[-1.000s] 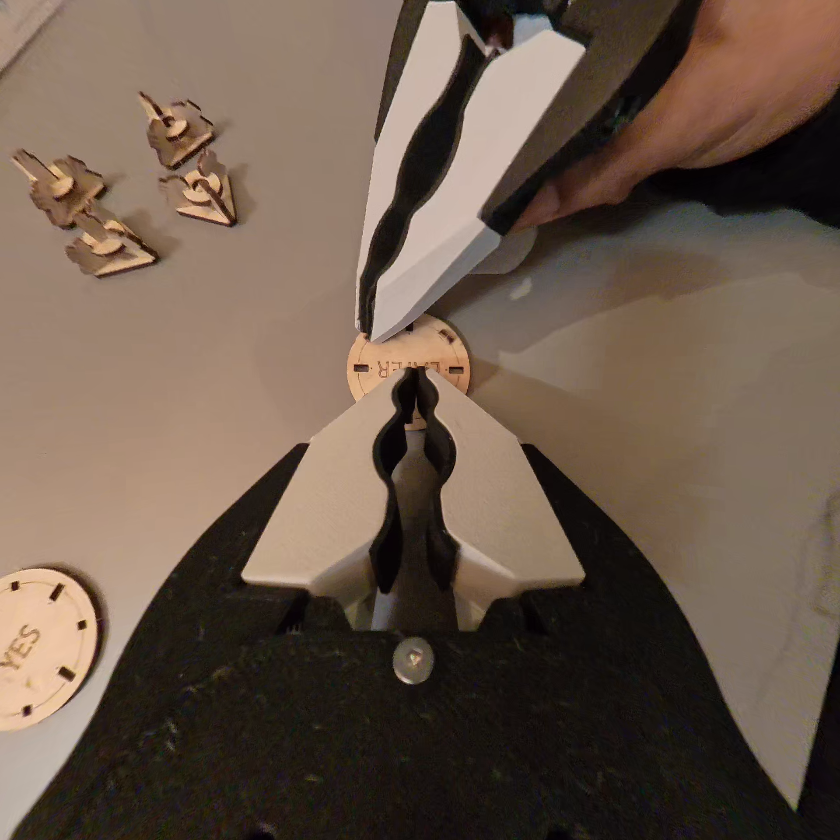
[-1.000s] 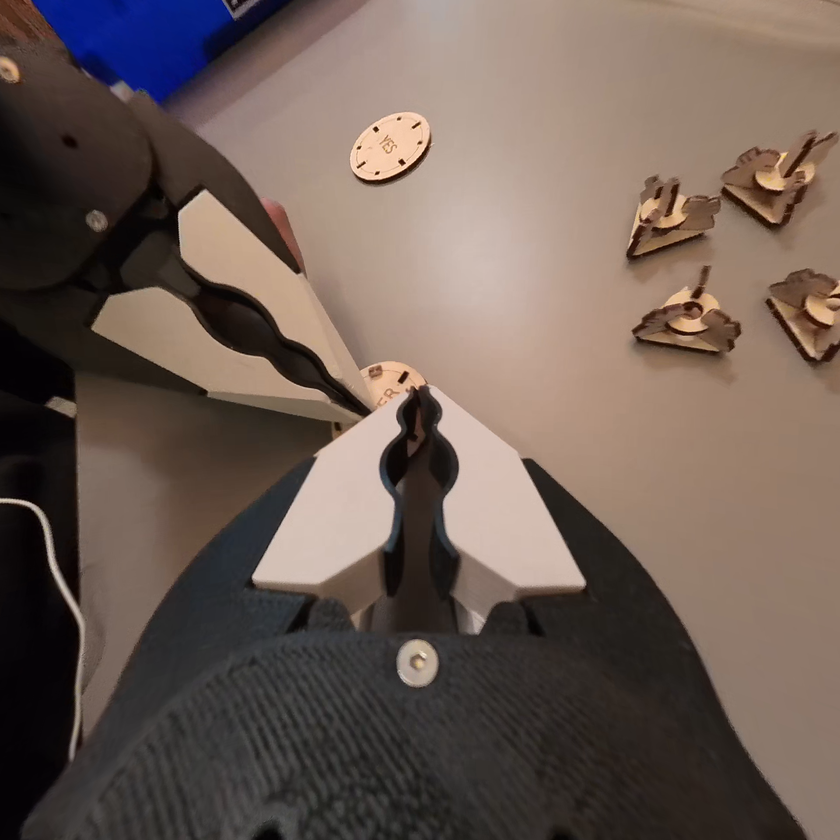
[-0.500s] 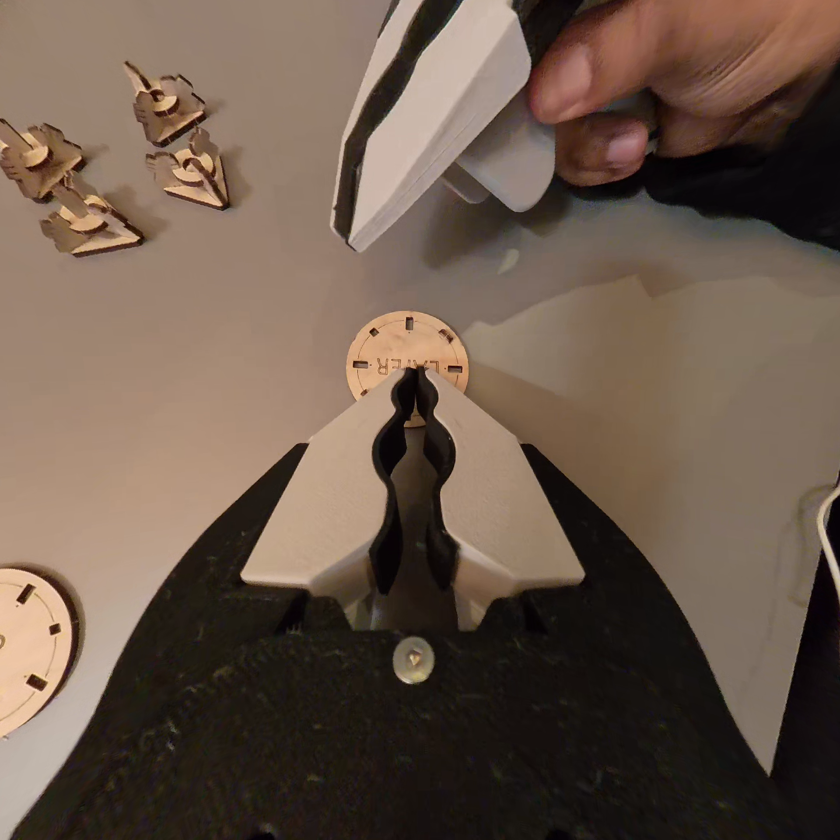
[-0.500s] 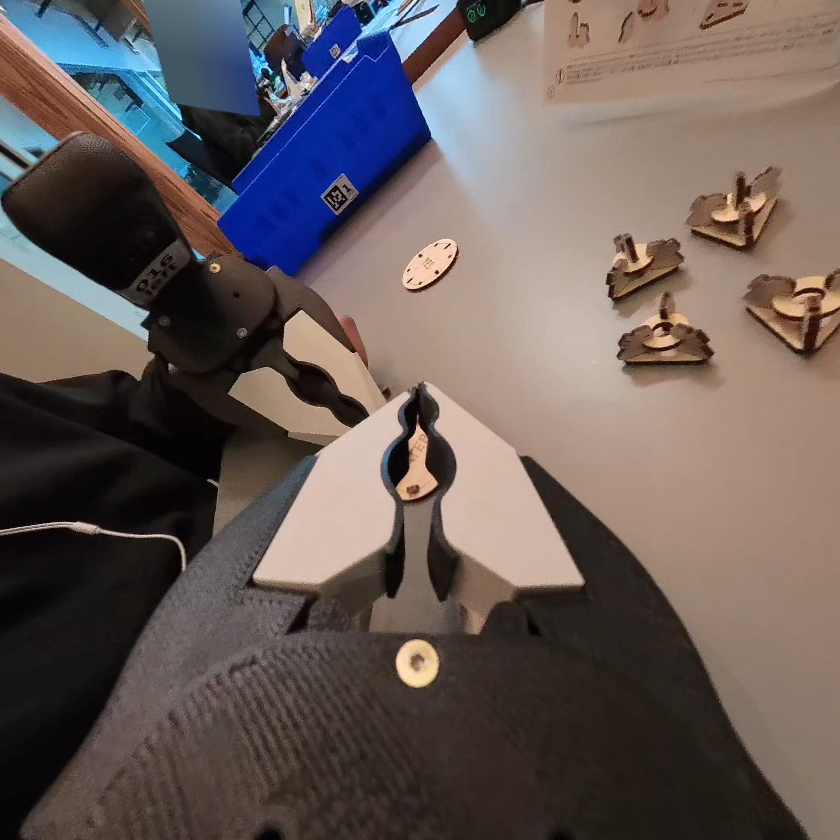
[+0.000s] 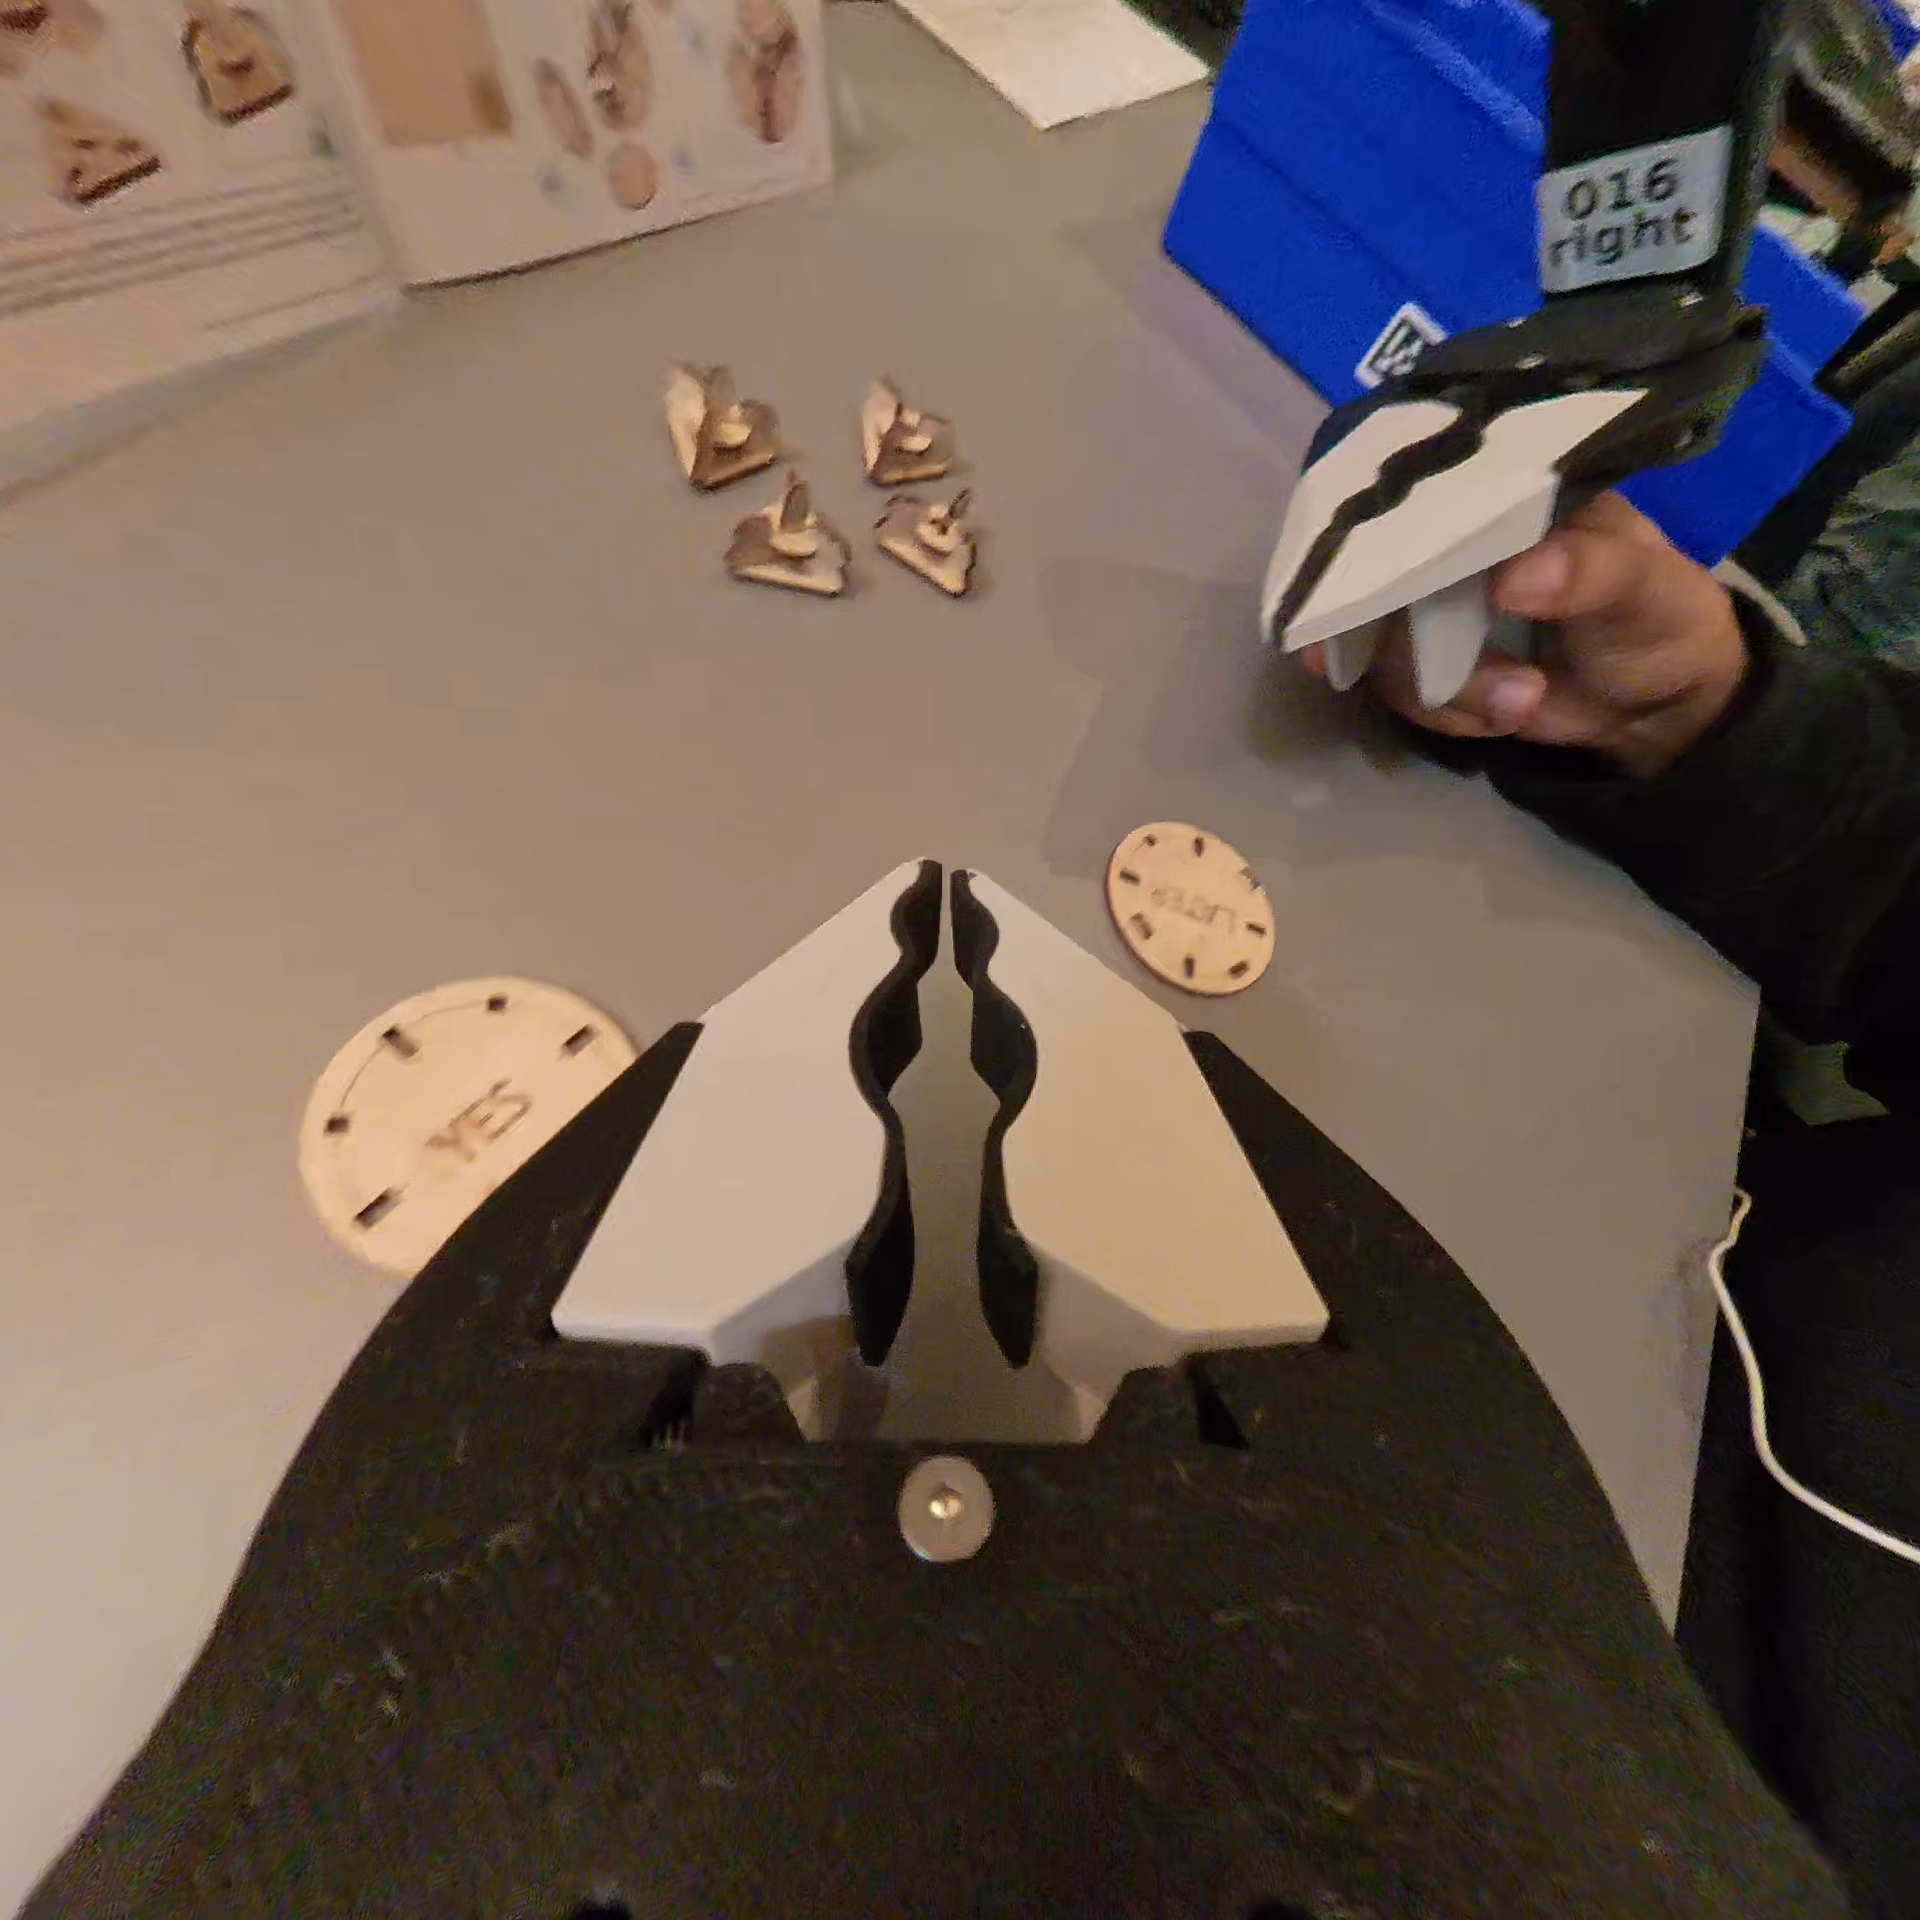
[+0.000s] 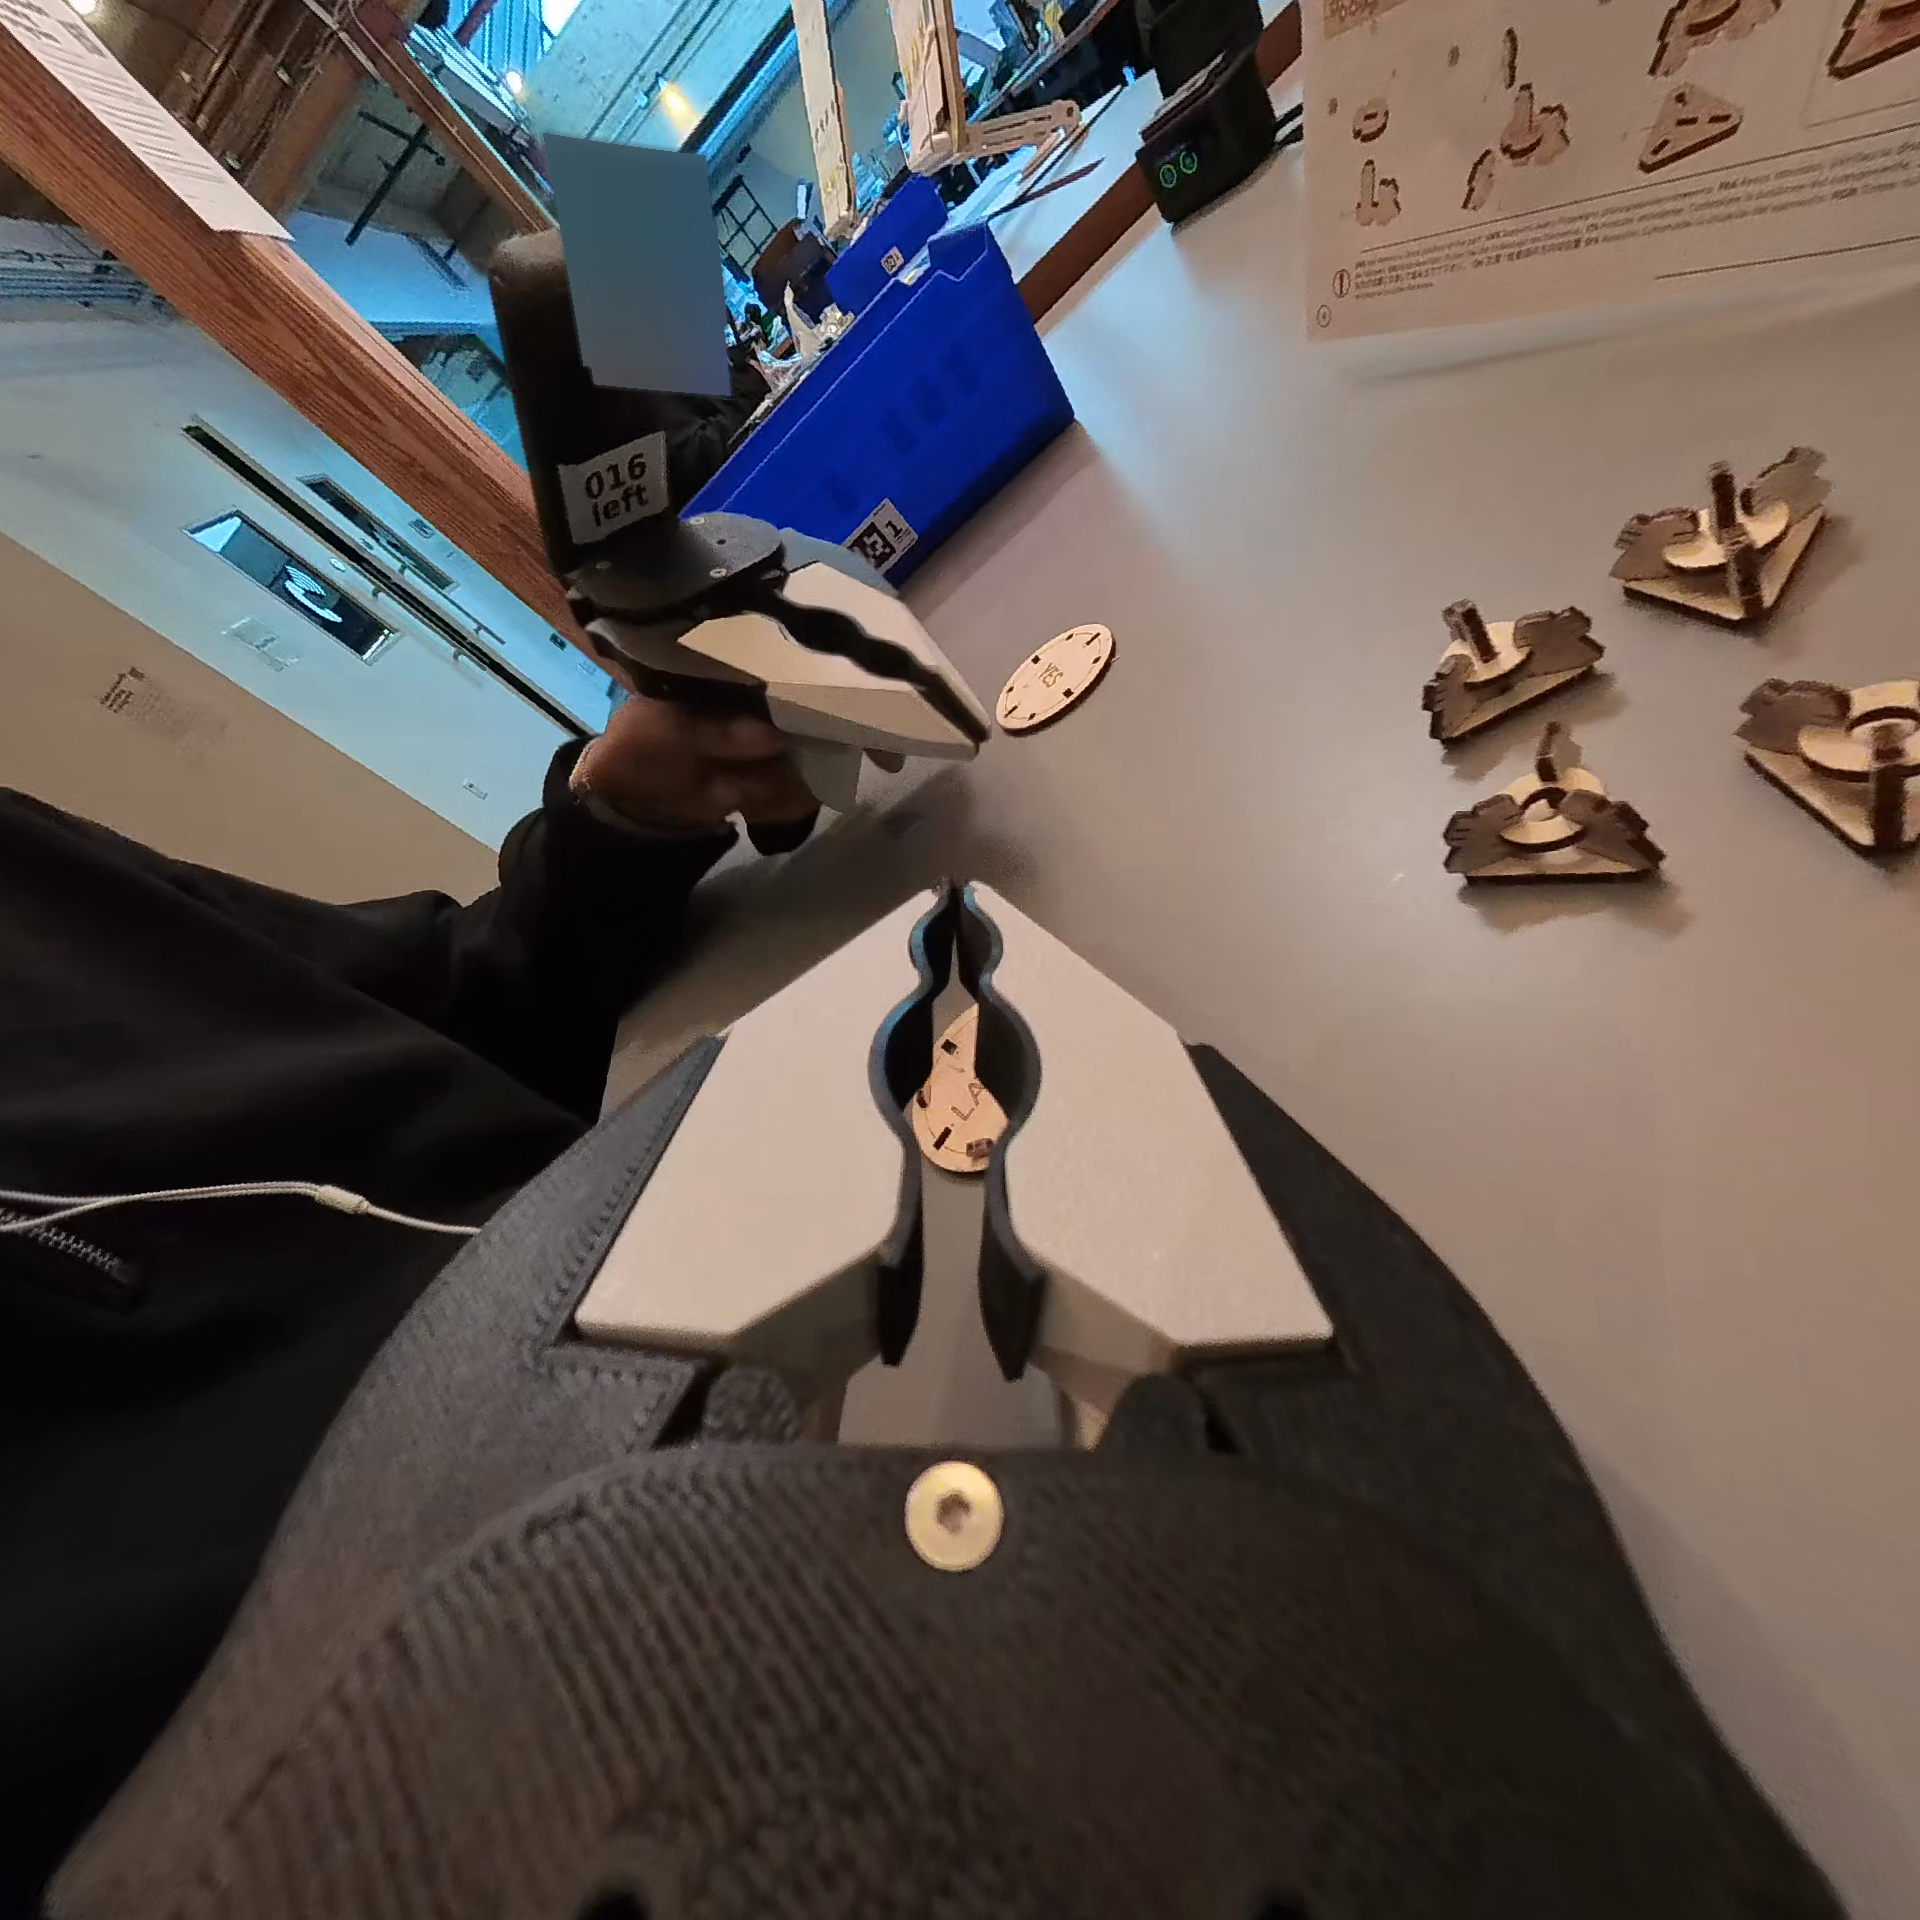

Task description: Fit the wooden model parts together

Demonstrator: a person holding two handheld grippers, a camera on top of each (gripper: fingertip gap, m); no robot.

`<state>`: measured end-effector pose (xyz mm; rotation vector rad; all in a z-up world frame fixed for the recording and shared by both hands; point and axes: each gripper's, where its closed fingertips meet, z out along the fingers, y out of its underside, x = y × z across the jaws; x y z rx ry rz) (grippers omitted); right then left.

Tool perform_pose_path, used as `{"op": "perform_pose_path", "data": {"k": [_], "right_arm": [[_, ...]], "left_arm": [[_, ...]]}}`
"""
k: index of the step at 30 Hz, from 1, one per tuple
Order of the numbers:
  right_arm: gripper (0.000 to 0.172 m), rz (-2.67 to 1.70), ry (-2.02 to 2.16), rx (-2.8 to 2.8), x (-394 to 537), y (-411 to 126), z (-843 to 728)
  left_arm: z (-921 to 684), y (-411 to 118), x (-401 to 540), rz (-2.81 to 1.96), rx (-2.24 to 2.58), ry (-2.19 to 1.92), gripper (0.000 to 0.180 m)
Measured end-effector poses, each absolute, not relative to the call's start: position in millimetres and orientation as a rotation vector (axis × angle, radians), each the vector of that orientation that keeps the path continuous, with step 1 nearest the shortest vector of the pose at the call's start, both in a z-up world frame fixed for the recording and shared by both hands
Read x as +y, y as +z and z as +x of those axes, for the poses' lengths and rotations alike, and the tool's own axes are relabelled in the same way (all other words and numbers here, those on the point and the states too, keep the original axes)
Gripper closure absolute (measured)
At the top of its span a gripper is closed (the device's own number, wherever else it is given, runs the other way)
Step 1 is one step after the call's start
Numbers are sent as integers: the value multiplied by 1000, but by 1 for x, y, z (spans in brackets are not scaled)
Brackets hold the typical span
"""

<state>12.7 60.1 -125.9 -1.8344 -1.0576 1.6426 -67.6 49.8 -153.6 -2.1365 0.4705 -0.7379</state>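
Grey table (image 5: pixel 416 727), wood disc (image 5: pixel 1190 910) just R of empty L gripper (image 5: pixel 943 871)

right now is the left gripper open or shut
Shut and empty: the left gripper fingertips nearly meet above bare table, between two wooden discs.

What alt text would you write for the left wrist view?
A shut grey-fingered gripper hovers over a grey table between two round wooden discs. Four small wooden assemblies lie beyond; a hand holds a second gripper at right.
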Motion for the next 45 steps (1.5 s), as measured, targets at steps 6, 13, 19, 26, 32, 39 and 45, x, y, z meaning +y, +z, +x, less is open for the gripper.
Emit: {"op": "perform_pose_path", "data": {"k": [6, 13, 19, 26, 32, 39, 45], "right_arm": [[171, -1855, 1614, -1078, 59, -130, 11], [167, -1863, 1637, -1071, 59, -130, 11], [167, -1877, 1682, -1047, 60, -130, 11], [167, -1880, 1705, -1025, 62, -129, 12], [166, -1886, 1705, -1026, 62, -130, 12], [166, -1889, 1720, -1013, 63, -130, 12], [165, -1881, 1699, -1036, 61, -130, 12]], "left_arm": [[-59, -182, 21, -2280, 697, -689, 166], [-45, -190, 5, -2304, 817, -735, 161], [-46, -189, 0, -2298, 864, -744, 161], [-46, -190, -1, -2258, 890, -800, 166], [-47, -191, 0, -2273, 872, -825, 173], [-45, -192, -3, -2285, 873, -877, 179], [-43, -189, -7, -2275, 882, -963, 179]]}}
